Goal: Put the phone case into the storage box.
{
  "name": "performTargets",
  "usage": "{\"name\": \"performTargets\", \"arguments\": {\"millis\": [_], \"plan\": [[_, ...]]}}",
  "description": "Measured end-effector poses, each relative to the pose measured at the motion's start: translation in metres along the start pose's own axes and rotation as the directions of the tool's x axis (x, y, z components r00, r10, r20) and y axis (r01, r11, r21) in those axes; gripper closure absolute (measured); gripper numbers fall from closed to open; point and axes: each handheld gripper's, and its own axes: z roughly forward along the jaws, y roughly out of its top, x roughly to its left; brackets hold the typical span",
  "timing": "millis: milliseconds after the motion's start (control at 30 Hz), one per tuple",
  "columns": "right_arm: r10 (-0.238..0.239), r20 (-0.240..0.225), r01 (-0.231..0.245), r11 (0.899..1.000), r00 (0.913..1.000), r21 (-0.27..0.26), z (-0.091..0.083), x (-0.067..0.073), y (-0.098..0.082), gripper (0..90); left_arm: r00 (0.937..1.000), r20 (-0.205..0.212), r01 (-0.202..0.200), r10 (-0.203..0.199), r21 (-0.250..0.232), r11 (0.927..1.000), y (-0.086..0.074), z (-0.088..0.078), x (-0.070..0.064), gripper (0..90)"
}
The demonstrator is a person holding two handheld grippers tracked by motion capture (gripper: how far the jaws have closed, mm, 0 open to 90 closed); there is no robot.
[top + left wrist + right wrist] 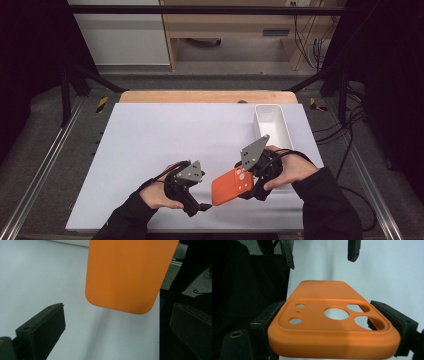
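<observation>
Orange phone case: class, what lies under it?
Under the orange phone case, held raised by the right tool, lies bare white table; the patch directly beneath is hidden.

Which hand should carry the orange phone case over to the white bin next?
Right, probably. The right gripper is already clamped on the orange phone case and sits nearer the white bin. The left gripper is open, with the case's free end ahead of its jaws.
</observation>
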Motion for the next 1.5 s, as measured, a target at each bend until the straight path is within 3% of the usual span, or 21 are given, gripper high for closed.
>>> {"name": "performTargets", "arguments": {"millis": [167, 933, 1400, 1500], "plan": [[0.004, -0.014, -0.003, 1.0, 0.9999, 0.024, 0.005, -0.001, 0.003, 16.3, 0.9999, -0.009, -0.009, 0.009, 0.04, 0.9991, 0.002, 0.004, 0.0, 0.0], [-0.004, -0.024, 0.006, 0.997, 0.9997, 0.079, 0.019, -0.002, 0.015, 16.3, 0.9985, 0.014, -0.053, 0.052, 0.131, 0.99, 0.019, 0.019, -0.002, 0.0], [0.009, -0.029, -0.006, 0.996, 0.9995, 0.085, 0.025, -0.001, 0.017, 16.3, 0.9956, 0.014, -0.093, 0.092, 0.188, 0.9777, 0.028, 0.028, -0.007, 0.0], [0.009, -0.028, -0.006, 0.997, 0.9996, 0.082, 0.025, -0.002, 0.018, 16.3, 0.9942, 0.007, -0.107, 0.108, 0.214, 0.971, 0.03, 0.032, -0.008, 0.0]]}}
